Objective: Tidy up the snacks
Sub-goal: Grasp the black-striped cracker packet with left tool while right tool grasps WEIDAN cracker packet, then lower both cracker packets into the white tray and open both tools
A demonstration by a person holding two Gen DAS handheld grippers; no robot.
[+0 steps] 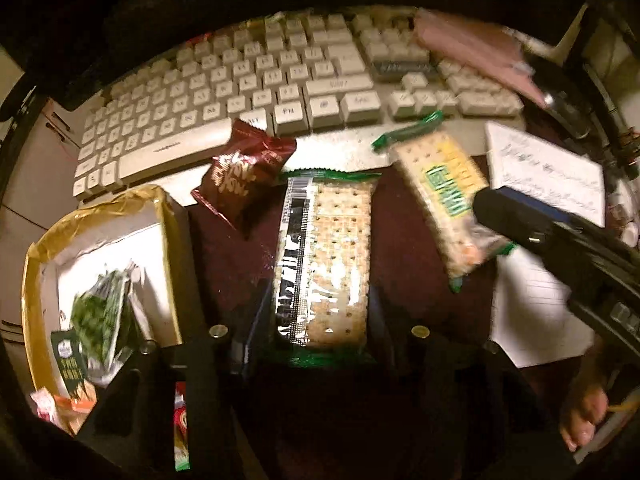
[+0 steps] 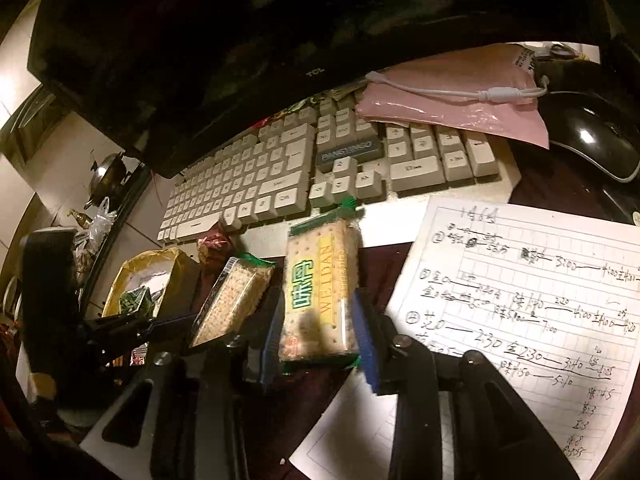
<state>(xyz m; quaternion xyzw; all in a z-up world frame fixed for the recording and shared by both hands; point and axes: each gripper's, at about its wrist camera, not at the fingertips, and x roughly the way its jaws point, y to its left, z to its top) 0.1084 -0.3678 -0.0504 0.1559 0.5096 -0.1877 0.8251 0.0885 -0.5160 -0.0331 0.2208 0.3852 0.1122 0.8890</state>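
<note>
Cracker pack A (image 1: 326, 256): clear-wrapped stack lying on the dark counter (image 1: 416, 240) at frame centre of the left wrist view, barcode strip up. Judged light and stiff as a block, but the crackers inside are brittle and the film slippery; best taken across its two long edges near the lower end.
Left tongs (image 1: 316, 332): partly open, one finger on each side of pack A's lower end; whether the pads press on it cannot be told.
Cracker pack B (image 2: 318, 296): green-and-yellow label, centre of the right wrist view, its far end reaching the keyboard (image 2: 280, 184). It should handle the same way; a hard squeeze risks crumbling.
Right tongs (image 2: 320, 344): blue pads flank pack B's near end, and a gap shows on the right side; no firm grip visible.
Box (image 1: 96, 240): tan-taped carton, lower left of the left wrist view, already holding a green packet (image 1: 102, 316); the likely destination.
Red pouch (image 1: 244, 172): soft crinkly bag, upper left of pack A, between it and the keyboard.
Obstacles: handwritten sheets (image 2: 520, 300) just right of pack B; the two tongs work close together.
</note>
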